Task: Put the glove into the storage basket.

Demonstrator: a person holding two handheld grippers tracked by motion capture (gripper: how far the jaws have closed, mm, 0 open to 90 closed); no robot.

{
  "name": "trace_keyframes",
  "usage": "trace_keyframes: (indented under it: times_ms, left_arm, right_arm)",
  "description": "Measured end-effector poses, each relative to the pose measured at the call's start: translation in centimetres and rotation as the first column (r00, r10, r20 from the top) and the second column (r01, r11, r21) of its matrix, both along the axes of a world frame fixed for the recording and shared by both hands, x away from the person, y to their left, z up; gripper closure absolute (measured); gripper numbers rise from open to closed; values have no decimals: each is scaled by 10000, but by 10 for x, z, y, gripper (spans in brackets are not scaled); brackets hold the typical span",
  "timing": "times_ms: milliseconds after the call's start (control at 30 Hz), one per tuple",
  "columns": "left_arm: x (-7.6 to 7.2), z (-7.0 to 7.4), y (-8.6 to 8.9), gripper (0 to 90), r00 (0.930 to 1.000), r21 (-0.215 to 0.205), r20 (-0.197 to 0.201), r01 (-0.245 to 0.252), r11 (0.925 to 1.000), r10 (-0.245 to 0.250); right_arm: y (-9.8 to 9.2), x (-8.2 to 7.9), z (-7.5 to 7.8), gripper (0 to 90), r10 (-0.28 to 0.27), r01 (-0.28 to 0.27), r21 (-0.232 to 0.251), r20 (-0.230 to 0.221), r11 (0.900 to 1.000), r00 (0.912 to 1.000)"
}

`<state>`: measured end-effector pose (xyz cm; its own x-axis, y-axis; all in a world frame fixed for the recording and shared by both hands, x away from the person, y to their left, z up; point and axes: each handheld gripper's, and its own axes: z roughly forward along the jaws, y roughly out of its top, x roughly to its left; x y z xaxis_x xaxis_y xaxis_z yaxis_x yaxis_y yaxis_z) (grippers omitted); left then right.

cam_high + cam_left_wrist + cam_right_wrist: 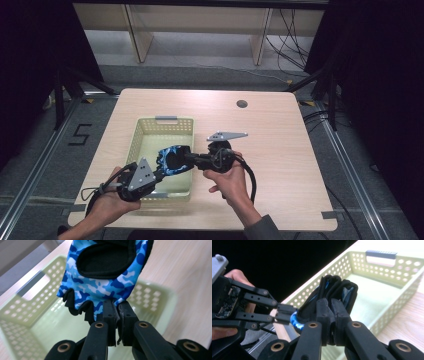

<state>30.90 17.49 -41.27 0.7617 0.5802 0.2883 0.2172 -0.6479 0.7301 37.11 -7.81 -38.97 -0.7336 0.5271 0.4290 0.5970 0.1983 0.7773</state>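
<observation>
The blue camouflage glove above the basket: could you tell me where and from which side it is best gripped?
Judging by the present hold, the hems work best. The glove is thin, limp fabric, so jaws can pinch an edge. The left gripper is shut on the finger-end hem from below; the right gripper is shut on the black cuff edge from the opposite side, holding it over the basket.

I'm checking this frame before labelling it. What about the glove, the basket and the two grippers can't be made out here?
- Glove: its upper part is cut off by the top edge of the left gripper view; whether it is one glove or a pair is unclear.
- Basket floor: partly hidden by the glove in the high view, blurred in the left gripper view.
- Left gripper and right gripper: fingertips too small in the high view.
</observation>
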Motion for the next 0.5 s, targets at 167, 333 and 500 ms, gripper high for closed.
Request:
trace_keyframes:
  times_ms: [167, 333, 500]
  left_arm:
    - [6, -17, 19, 850, 9972, -66, -603, -440, 9990, 435]
    - [11, -28, 34, 850, 9942, -137, -937, -545, 9984, 529]
    - [15, -37, 45, 849, 9882, -82, -1360, -715, 9974, 698]
  right_arm:
    - [25, 11, -19, 864, 81, -105, -516, -453, 9986, 9989]
    - [40, 18, -33, 864, 287, -331, -685, -637, 9971, 9976]
    - [58, 24, -48, 864, 370, -465, -980, -964, 9941, 9947]
